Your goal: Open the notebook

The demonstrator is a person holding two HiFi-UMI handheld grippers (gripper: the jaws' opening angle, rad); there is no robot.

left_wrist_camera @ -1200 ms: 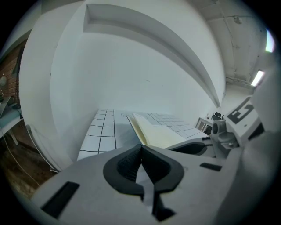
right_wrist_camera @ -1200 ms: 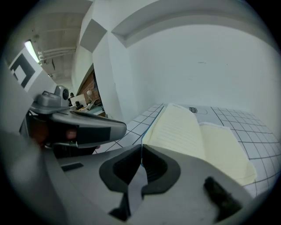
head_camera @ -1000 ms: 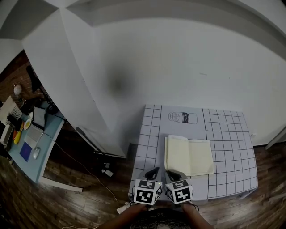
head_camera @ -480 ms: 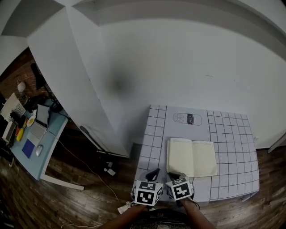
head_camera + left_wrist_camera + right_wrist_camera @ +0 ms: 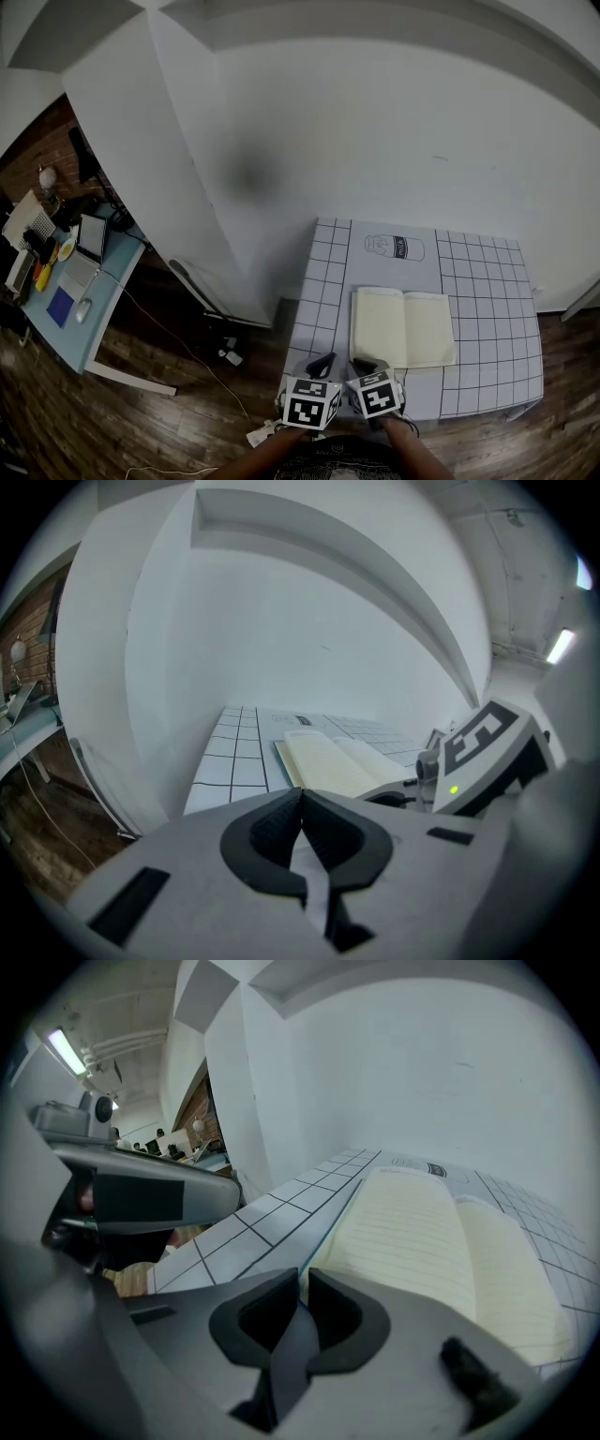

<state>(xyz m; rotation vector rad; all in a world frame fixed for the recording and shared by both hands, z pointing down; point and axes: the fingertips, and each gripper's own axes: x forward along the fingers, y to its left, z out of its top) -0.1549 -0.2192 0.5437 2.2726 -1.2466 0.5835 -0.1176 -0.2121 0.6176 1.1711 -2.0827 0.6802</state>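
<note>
White walls rise behind a tabletop (image 5: 487, 281) covered in a black grid. The notebook (image 5: 403, 328) lies on it, spread flat with both cream, lined pages facing up, toward the near edge and roughly midway across.

Judging by that, the opening itself looks done, and the step in hand is letting go. The right tool (image 5: 305, 1279) sits at the notebook's near-left corner with its jaws parting to a narrow slit. A thin bluish edge of the cover shows in line with that slit, but the pads do not seem to press on it. The left tool (image 5: 300, 794) hangs just beside it over the near edge of the tabletop, its jaws closed together on nothing.

The next move probably calls for the right tool to open a little further and draw straight back from the corner. It should not drag the cover or lift the left page, or the pages could flip over again. The left tool need do nothing.

As for writing, a line drawing of a bottle (image 5: 394, 247) is printed on the grid beyond the notebook, and its label reads "milk". The notebook pages carry ruled lines only, with no readable words. Each tool's cube bears black-and-white square markers, not text.
</note>
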